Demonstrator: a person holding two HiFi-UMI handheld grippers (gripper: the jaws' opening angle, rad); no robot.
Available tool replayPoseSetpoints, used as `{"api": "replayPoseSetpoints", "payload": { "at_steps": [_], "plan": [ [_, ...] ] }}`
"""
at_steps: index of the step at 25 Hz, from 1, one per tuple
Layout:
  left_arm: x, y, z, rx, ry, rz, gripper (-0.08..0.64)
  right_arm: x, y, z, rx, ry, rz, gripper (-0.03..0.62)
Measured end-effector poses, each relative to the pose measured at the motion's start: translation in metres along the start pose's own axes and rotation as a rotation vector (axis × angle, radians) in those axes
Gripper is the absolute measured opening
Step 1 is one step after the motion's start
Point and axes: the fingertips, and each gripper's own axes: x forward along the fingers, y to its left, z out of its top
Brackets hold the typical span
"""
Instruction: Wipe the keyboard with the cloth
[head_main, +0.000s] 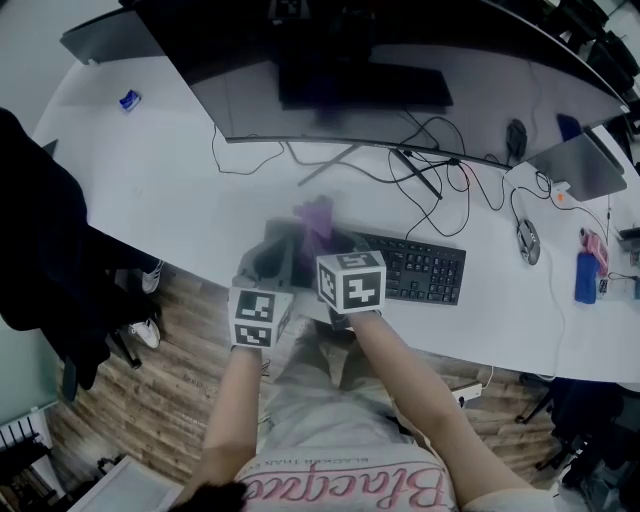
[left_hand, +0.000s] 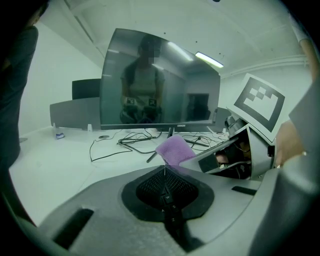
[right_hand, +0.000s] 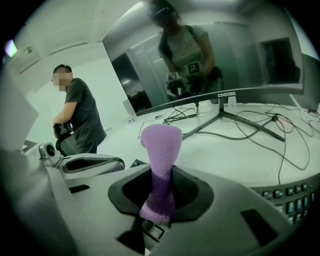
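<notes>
While the black keyboard (head_main: 422, 268) lies at the near edge of the white desk (head_main: 150, 190), the right gripper (right_hand: 161, 192) clenches the fuzzy purple cloth (right_hand: 161, 145) above the keyboard's left end, probably to start wiping. The left gripper (left_hand: 164, 172), closed and empty, hovers beside it.

We see a white curved desk (head_main: 140, 190) over a wood-plank floor (head_main: 170, 390). Big curved monitor (head_main: 450, 100) on a splayed stand, with loose black cables (head_main: 420, 175) under it. Grey divider panel (left_hand: 75, 112) at the desk's back edge. Plain pale walls (left_hand: 60, 65). One ceiling strip light (left_hand: 209, 59) is on.
</notes>
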Motion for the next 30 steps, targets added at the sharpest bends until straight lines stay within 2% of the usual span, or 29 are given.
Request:
{"api": "replayPoseSetpoints", "payload": {
  "at_steps": [16,30],
  "plan": [
    [0.019,-0.057,0.010,0.030,0.003,-0.030,0.008,-0.039,-0.058,-0.007,0.027,-0.019,-0.040,0.087],
    [0.036,-0.114,0.016,0.044,0.014,-0.046,0.008,-0.077,-0.110,-0.015,0.004,-0.023,-0.055,0.087]
  ]
}}
